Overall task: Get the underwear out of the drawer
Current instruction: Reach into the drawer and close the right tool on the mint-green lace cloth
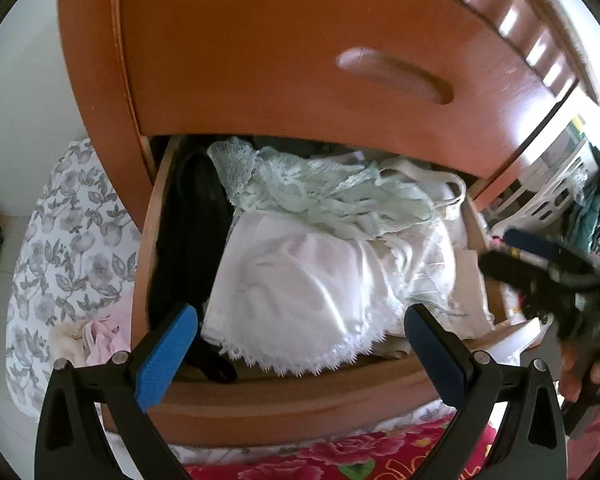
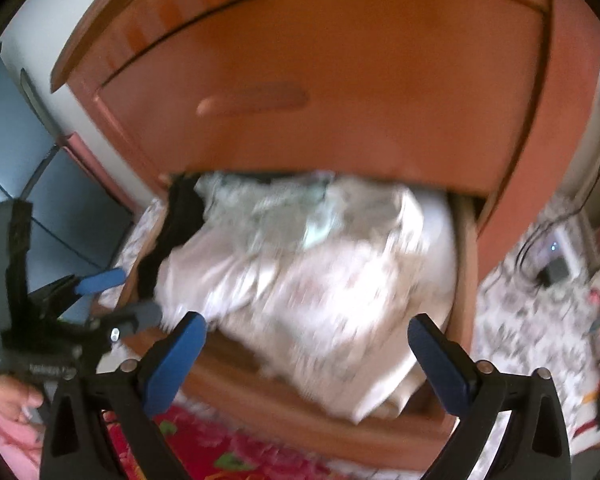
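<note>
The lower drawer [image 1: 260, 396] of a brown wooden chest stands pulled out and full of garments. On top lies white lace-trimmed underwear [image 1: 300, 280], with a mint-green lace piece [image 1: 300, 188] behind it and a black garment [image 1: 188, 240] along the left side. My left gripper [image 1: 300, 316] hovers open over the drawer's front edge, with nothing between its blue pads. My right gripper [image 1: 512, 250] is over the drawer's right wall, held by a hand [image 1: 588, 372]. In the blurred right wrist view, the right gripper [image 2: 308, 324] is open above the white pile [image 2: 320, 280] and holds nothing. The left gripper [image 2: 138, 294] shows at the left.
Above the open drawer is a shut drawer front with a recessed handle [image 1: 396, 76]. A grey floral cloth [image 1: 72, 240] with a pink garment [image 1: 100, 336] on it lies to the left. Red floral fabric [image 1: 340, 456] is below, and a white basket [image 1: 548, 200] stands at the right.
</note>
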Available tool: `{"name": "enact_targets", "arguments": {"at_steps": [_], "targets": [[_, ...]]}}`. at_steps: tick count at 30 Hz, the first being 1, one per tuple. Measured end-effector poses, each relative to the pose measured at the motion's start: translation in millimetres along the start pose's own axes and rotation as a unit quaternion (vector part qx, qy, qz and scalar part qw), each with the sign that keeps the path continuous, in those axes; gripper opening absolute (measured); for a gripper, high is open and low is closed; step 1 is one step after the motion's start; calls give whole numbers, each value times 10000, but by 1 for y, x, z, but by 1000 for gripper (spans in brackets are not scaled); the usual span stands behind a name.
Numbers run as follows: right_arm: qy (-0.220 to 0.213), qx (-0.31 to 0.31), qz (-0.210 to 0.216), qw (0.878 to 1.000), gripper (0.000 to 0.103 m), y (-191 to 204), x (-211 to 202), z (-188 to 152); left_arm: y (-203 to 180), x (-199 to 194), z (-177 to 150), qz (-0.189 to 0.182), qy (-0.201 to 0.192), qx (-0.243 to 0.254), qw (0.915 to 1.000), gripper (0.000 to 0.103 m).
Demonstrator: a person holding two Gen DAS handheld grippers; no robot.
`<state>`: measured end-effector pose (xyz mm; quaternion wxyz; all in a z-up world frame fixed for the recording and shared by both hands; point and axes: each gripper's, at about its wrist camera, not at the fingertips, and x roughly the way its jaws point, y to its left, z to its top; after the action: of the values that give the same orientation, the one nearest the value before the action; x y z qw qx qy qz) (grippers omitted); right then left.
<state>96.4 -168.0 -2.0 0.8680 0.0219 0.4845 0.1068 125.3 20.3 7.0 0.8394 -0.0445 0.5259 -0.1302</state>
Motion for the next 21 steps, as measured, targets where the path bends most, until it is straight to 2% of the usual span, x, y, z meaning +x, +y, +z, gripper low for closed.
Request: {"name": "enact_targets", "arguments": {"at_steps": [3, 5, 11, 17, 21], "targets": [[46, 105, 34, 9999, 86, -5, 16, 15, 0, 15, 1, 117, 152, 81, 9998, 103], [105, 142, 18, 9998, 83, -5, 27, 21, 0, 26, 3, 240, 254, 118, 9993, 103], [257, 203, 117, 9994, 74, -4, 57, 36, 2, 45, 12, 110, 510, 155, 9985, 103], [398, 288, 121, 9987, 55, -5, 80, 40, 6, 62, 23, 82, 741, 183, 9970, 103], [294, 234, 105, 9992, 31, -2, 82, 37, 9, 71, 29, 88, 802, 28, 9967, 103]]}}
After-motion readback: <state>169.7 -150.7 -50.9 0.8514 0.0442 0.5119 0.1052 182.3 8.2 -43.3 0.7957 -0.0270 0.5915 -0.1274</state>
